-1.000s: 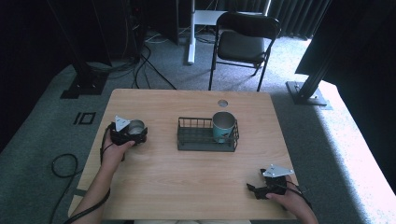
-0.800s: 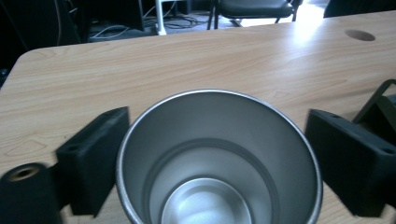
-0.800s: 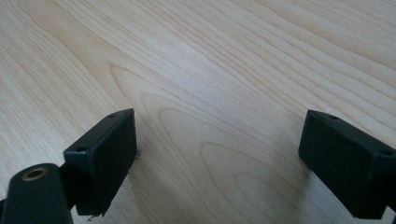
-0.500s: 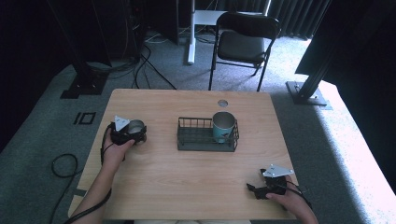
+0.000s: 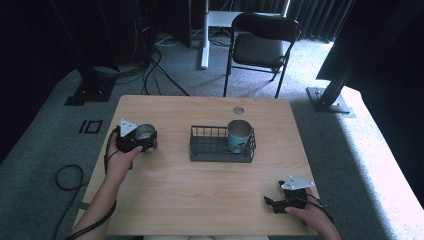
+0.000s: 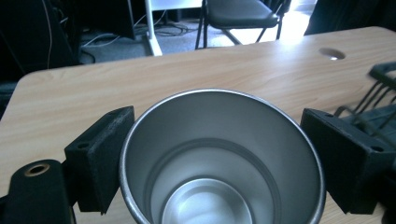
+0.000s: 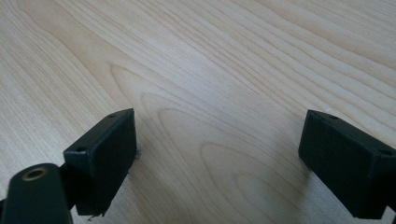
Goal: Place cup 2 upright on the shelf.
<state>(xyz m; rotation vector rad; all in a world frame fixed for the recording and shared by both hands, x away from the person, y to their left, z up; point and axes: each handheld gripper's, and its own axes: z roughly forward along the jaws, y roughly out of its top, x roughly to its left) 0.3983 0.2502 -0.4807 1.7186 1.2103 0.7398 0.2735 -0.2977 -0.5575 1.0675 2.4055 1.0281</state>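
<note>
A shiny steel cup (image 6: 205,196) stands upright between the two black jaws of my left gripper (image 6: 219,154), and the pads press on its sides just under the rim. In the high view the left gripper (image 5: 142,141) holds this steel cup (image 5: 145,132) over the table's left side. A teal cup (image 5: 239,134) stands upright in the right end of a dark wire basket (image 5: 210,150) at the table's middle. My right gripper (image 5: 271,202) lies low at the near right, open, with bare wood between its jaws (image 7: 219,154).
The wooden table (image 5: 200,200) has a round cable hole (image 5: 238,110) near its far edge. A black folding chair (image 5: 260,45) stands behind the table, and cables lie on the grey floor to the left. The basket's left half holds nothing.
My left gripper has risen slightly with the steel cup in its jaws. The right gripper, the basket and the teal cup have kept still.
</note>
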